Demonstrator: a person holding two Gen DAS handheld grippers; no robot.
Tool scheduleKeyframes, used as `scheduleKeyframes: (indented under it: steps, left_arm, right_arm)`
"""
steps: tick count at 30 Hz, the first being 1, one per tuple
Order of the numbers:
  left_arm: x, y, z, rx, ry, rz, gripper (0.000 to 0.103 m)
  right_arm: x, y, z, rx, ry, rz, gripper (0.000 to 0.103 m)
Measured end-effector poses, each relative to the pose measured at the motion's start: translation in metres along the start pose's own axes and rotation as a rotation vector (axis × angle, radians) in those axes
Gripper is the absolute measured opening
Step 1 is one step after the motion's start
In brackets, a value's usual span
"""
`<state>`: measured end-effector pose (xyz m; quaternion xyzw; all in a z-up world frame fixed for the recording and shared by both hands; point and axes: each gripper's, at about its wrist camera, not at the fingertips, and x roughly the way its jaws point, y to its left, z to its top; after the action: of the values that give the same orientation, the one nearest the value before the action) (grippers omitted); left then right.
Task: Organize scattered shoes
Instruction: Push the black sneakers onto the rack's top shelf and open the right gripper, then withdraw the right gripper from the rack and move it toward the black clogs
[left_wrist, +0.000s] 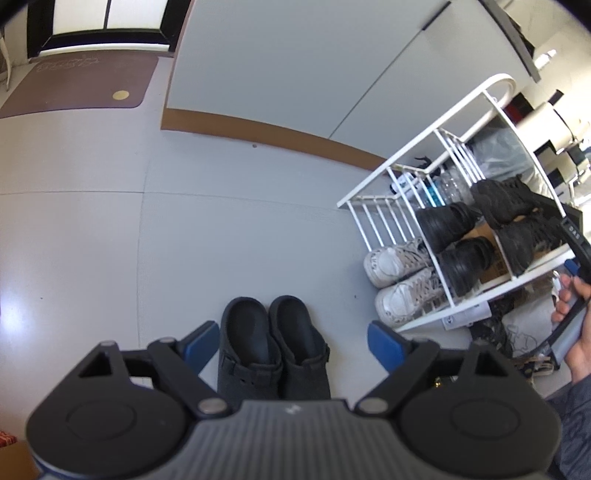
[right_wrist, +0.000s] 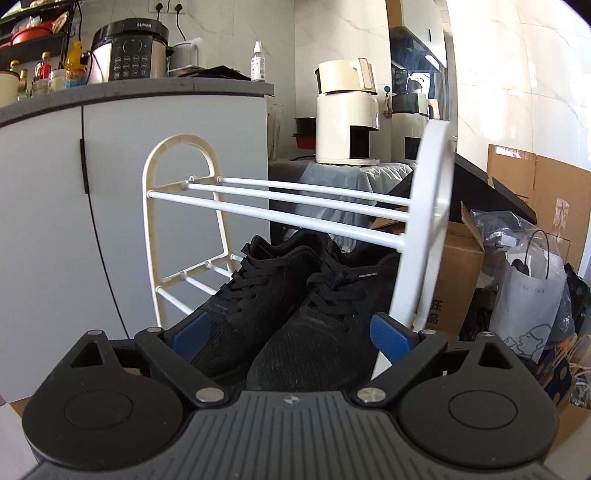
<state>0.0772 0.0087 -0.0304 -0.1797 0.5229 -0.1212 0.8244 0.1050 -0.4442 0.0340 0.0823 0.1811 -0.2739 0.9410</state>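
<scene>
Fingers (left_wrist: 201, 343) of my left gripper (left_wrist: 293, 343) are spread wide, straddling 2 black clogs (left_wrist: 273, 349) set side by side on the pale grey floor (left_wrist: 92, 229). My right gripper (right_wrist: 291, 334) is likewise apart, with 2 black sneakers (right_wrist: 291, 295) between its blue pads on the white rack (right_wrist: 428, 206). In the left view, the rack also carries black boots (left_wrist: 454, 236) and white sneakers (left_wrist: 399, 277). Open floor stretches left toward a brown mat (left_wrist: 74, 85); a grey cabinet (left_wrist: 280, 62) bounds the far side. Boxes (right_wrist: 517, 206) and bags (right_wrist: 532, 295) crowd the rack's right.
</scene>
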Motion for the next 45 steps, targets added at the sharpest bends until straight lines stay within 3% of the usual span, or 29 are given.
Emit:
scheduleKeyframes:
  steps: [7, 18, 35, 45]
  left_arm:
    - [-0.008, 0.008, -0.007, -0.041, -0.037, 0.031, 0.089]
    - [0.001, 0.006, -0.028, 0.01, 0.009, 0.084, 0.089]
    - [-0.007, -0.01, -0.043, 0.077, 0.012, 0.066, 0.089]
    - [-0.018, -0.019, -0.048, 0.088, -0.015, 0.058, 0.089]
  right_arm:
    - [-0.03, 0.009, -0.002, 0.076, 0.012, 0.045, 0.097]
    - [-0.074, 0.038, -0.004, 0.152, -0.012, 0.179, 0.099]
    - [-0.1, 0.025, -0.007, 0.08, -0.025, 0.202, 0.099]
    - [-0.11, 0.005, -0.011, 0.121, 0.0, 0.208, 0.099]
